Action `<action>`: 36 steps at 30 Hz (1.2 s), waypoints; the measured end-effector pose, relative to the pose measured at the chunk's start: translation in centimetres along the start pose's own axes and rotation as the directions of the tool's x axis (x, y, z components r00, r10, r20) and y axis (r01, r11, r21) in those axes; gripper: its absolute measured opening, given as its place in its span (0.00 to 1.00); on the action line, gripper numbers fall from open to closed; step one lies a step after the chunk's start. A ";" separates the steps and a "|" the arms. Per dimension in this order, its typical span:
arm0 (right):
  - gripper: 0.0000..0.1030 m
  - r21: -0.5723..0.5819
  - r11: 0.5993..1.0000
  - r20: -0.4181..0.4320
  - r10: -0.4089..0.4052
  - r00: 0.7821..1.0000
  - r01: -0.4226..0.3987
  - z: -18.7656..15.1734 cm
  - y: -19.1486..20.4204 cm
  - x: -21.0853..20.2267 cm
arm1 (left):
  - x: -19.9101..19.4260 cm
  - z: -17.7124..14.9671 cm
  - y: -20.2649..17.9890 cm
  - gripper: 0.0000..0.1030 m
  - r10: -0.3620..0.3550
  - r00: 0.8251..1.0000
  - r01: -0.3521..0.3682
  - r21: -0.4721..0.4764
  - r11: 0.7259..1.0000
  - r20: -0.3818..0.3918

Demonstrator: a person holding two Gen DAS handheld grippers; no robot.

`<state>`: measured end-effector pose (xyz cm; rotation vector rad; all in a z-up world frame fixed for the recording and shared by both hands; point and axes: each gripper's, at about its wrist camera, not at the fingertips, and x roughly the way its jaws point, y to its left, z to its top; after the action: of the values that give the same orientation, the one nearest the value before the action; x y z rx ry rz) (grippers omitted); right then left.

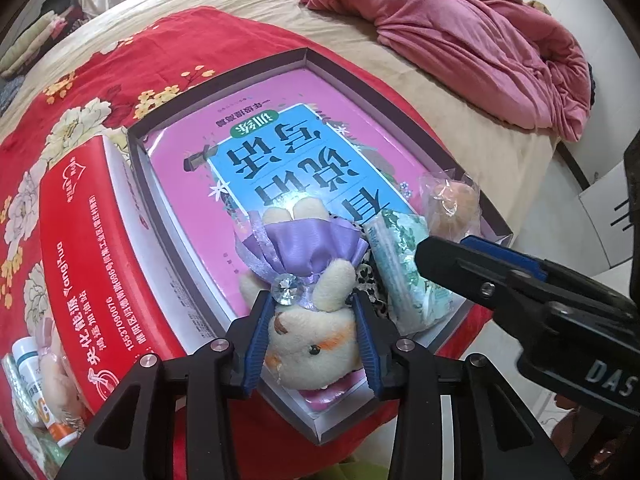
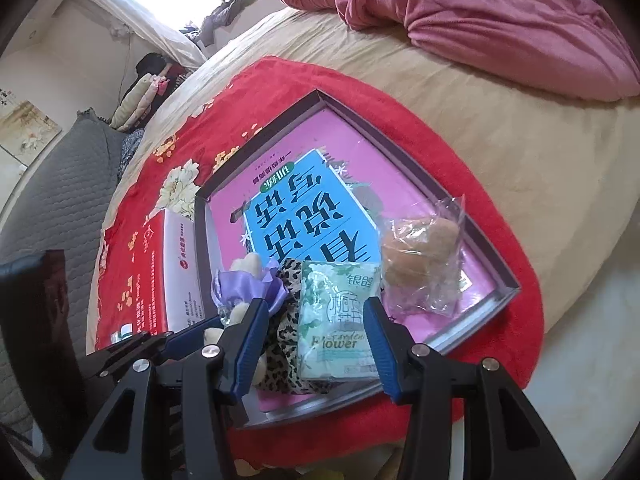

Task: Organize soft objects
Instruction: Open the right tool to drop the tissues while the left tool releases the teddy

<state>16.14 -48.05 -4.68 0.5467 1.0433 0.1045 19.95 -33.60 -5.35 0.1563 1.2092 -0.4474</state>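
Note:
A cream plush rabbit (image 1: 310,346) in a purple satin dress lies in the near end of a shallow grey box (image 1: 308,58). My left gripper (image 1: 310,308) has its blue pads on both sides of the rabbit's head. To the right lie a leopard-print cloth (image 2: 286,344), a green tissue pack (image 2: 338,320) and a bagged bun (image 2: 424,264). My right gripper (image 2: 316,308) is open, its fingers on either side of the tissue pack and apart from it. It also shows in the left wrist view (image 1: 448,258).
A pink and blue book (image 1: 280,160) lines the box floor. A red carton (image 1: 84,264) stands left of the box on a red floral blanket (image 1: 120,64). Bottles (image 1: 28,364) lie at the far left. A pink quilt (image 1: 460,40) is heaped on the bed behind.

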 end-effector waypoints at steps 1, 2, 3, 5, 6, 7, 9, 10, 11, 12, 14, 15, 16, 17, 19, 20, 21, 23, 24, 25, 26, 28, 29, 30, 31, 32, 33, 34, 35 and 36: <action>0.48 -0.003 1.000 0.005 -0.002 1.000 0.002 0.0 0.0 -0.3 | 0.0 0.0 0.0 0.41 -0.001 1.000 0.001 0.000 1.000 -0.002; 0.48 -0.006 1.000 0.007 -0.006 1.000 0.006 0.0 0.1 -0.5 | 0.0 0.1 0.0 0.41 -0.002 1.000 0.002 -0.004 1.000 -0.003; 0.48 -0.012 1.000 0.008 -0.013 1.000 0.013 0.0 0.2 -0.8 | 0.0 0.1 0.0 0.42 -0.008 1.000 0.008 -0.011 1.000 -0.001; 0.49 -0.029 0.999 0.016 -0.026 1.000 0.026 0.1 0.5 -1.4 | 0.0 0.1 0.1 0.42 -0.018 1.000 0.018 -0.019 1.000 0.000; 0.51 -0.037 0.999 0.022 -0.032 0.999 0.033 0.1 0.6 -1.6 | 0.0 0.1 0.1 0.42 -0.020 1.000 0.020 -0.018 1.000 0.001; 0.53 -0.040 0.998 0.027 -0.039 0.999 0.040 0.1 0.6 -1.9 | 0.0 0.1 0.1 0.42 -0.019 1.000 0.019 -0.019 1.000 0.001; 0.53 -0.052 0.997 0.036 -0.053 0.998 0.055 0.1 0.7 -2.3 | 0.0 0.1 0.1 0.43 -0.021 1.000 0.021 -0.019 1.000 0.003; 0.53 -0.054 0.997 0.040 -0.057 0.998 0.059 0.1 0.7 -2.5 | 0.0 0.2 0.1 0.43 -0.025 1.000 0.025 -0.021 0.999 0.005; 0.53 -0.052 0.997 0.042 -0.054 0.998 0.057 0.2 0.7 -2.7 | 0.0 0.2 0.2 0.43 -0.027 1.000 0.027 -0.024 0.999 0.005; 0.53 -0.054 0.997 0.043 -0.050 0.998 0.053 0.2 0.7 -2.8 | 0.0 0.2 0.2 0.44 -0.028 1.000 0.028 -0.024 0.999 0.004; 0.53 -0.055 0.997 0.048 -0.054 0.997 0.057 0.3 0.8 -2.9 | 0.0 0.1 0.2 0.45 -0.031 1.000 0.031 -0.023 0.999 0.003; 0.53 -0.058 0.997 0.047 -0.055 0.997 0.057 0.3 0.8 -3.0 | -0.1 0.1 0.2 0.45 -0.029 1.000 0.029 -0.021 0.999 0.002; 0.53 -0.061 0.996 0.048 -0.055 0.997 0.058 0.3 0.9 -3.0 | -0.1 0.1 0.2 0.45 -0.026 1.000 0.026 -0.021 0.999 0.001; 0.53 -0.060 0.996 0.049 -0.058 0.997 0.061 0.3 0.9 -3.0 | -0.1 0.1 0.1 0.47 -0.027 1.000 0.027 -0.022 0.999 0.001; 0.53 -0.059 0.996 0.048 -0.061 0.997 0.064 0.3 0.8 -3.0 | -0.1 0.0 0.1 0.49 -0.030 1.000 0.030 -0.021 0.999 0.000; 0.53 -0.057 0.996 0.049 -0.065 0.997 0.067 0.3 0.8 -3.1 | -0.2 0.0 0.1 0.50 -0.029 1.000 0.029 -0.021 0.999 0.003; 0.53 -0.055 0.996 0.048 -0.069 0.996 0.071 0.3 0.8 -3.1 | -0.3 -0.1 0.1 0.50 -0.030 1.000 0.030 -0.018 0.999 0.003; 0.54 -0.052 0.996 0.048 -0.072 0.996 0.074 0.3 0.6 -3.1 | -0.5 -0.1 0.0 0.52 -0.031 0.999 0.031 -0.014 0.999 0.009; 0.54 -0.051 0.996 0.047 -0.076 0.996 0.078 0.3 0.6 -3.1 | -0.6 -0.1 0.0 0.55 -0.028 1.000 0.028 -0.013 1.000 0.011; 0.54 -0.051 0.995 0.047 -0.080 0.996 0.082 0.3 0.6 -3.1 | -0.7 -0.1 0.0 0.56 -0.026 1.000 0.026 -0.015 1.000 0.013; 0.54 -0.051 0.995 0.047 -0.082 0.996 0.084 0.3 0.6 -3.2 | -0.9 -0.1 0.0 0.58 -0.025 0.999 0.026 -0.015 1.000 0.020; 0.54 -0.051 0.995 0.048 -0.084 0.995 0.086 0.3 0.5 -3.2 | -1.2 -0.1 0.1 0.60 -0.020 1.000 0.020 -0.015 1.000 0.024; 0.54 -0.049 0.995 0.049 -0.089 0.995 0.092 0.3 0.5 -3.3 | -1.5 -0.1 0.0 0.62 -0.016 0.999 0.016 -0.014 1.000 0.029; 0.54 -0.049 0.994 0.049 -0.092 0.995 0.095 0.3 0.4 -3.3 | -1.7 -0.2 0.0 0.63 -0.015 0.999 0.015 -0.013 1.000 0.033; 0.54 -0.048 0.994 0.051 -0.093 0.994 0.096 0.3 0.4 -3.4 | -1.9 -0.2 0.0 0.64 -0.016 0.999 0.017 -0.012 1.000 0.037; 0.54 -0.047 0.994 0.052 -0.094 0.994 0.096 0.3 0.3 -3.5 | -2.2 -0.3 0.0 0.65 -0.015 0.999 0.016 -0.014 1.000 0.040; 0.55 -0.045 0.994 0.053 -0.095 0.994 0.098 0.3 0.3 -3.6 | -2.3 -0.3 0.1 0.67 -0.014 0.999 0.015 -0.014 1.000 0.041; 0.56 -0.044 0.994 0.055 -0.098 0.994 0.100 0.3 0.3 -3.7 | -2.6 -0.4 0.1 0.68 -0.010 0.999 0.011 -0.014 1.000 0.044; 0.58 -0.044 0.994 0.058 -0.102 0.993 0.104 0.3 0.3 -3.8 | -2.8 -0.5 0.2 0.70 -0.005 0.999 0.005 -0.014 1.000 0.047; 0.63 -0.046 0.993 0.061 -0.105 0.993 0.108 0.3 0.4 -3.9 | -3.0 -0.5 0.2 0.71 -0.002 0.999 0.003 -0.013 1.000 0.050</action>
<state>14.44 -49.14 -1.26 0.4467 1.0087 0.0198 18.72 -32.48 -2.75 0.1315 1.1627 -0.4432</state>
